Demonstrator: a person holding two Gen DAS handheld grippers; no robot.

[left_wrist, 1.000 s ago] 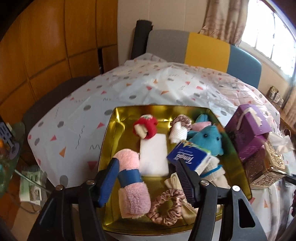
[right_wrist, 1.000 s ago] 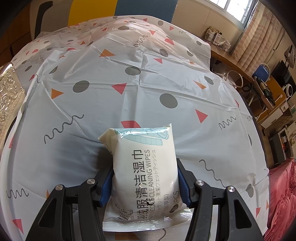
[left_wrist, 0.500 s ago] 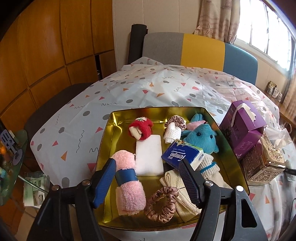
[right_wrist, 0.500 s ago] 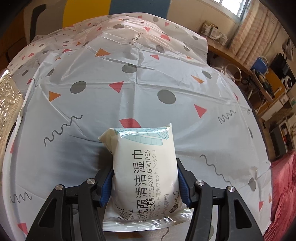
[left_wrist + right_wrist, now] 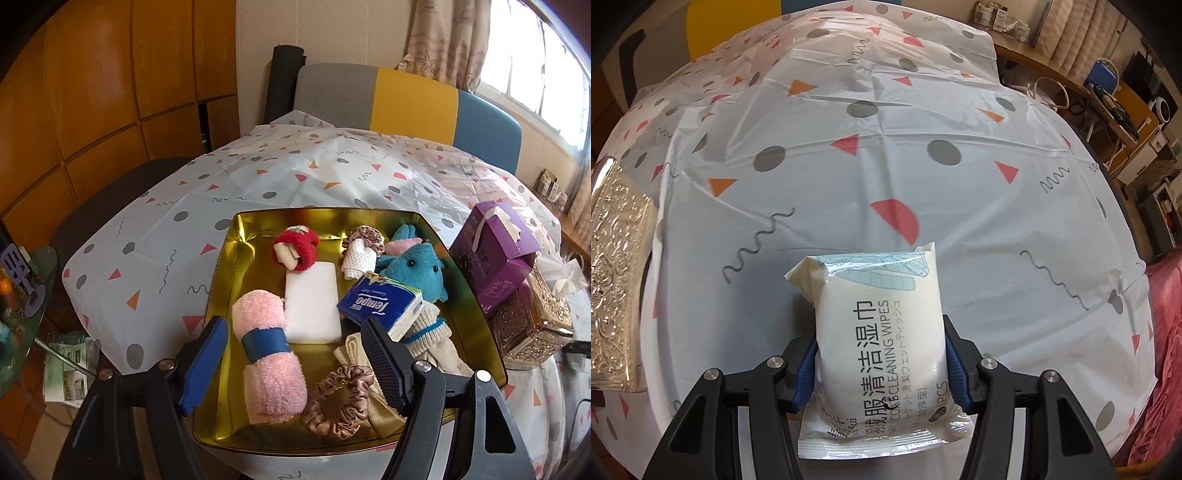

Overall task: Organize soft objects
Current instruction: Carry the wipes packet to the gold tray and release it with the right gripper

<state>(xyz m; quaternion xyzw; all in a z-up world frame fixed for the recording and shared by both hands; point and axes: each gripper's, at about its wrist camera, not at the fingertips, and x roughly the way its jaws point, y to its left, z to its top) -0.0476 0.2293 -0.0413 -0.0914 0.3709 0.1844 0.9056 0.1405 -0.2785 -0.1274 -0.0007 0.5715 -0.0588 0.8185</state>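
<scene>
— Anything different at the left gripper (image 5: 295, 363)?
— Jaws opening, wider than a second ago; pulled back from the gold tray (image 5: 221, 280), pink towel roll (image 5: 269, 354) no longer up against the left finger.
— And the right?
— Rolled a little; tablecloth (image 5: 960, 206) pattern shifted beyond the fingertips.

The left gripper (image 5: 295, 360) hangs above the gold tray's (image 5: 221, 295) six o'clock edge, its jaws opening with nothing pressed between them. Below them lie a pink rolled towel (image 5: 271, 354) and a scrunchie (image 5: 338, 404). A blue tissue pack (image 5: 380, 304) leans on a teal plush (image 5: 415, 271) toward two o'clock.
</scene>
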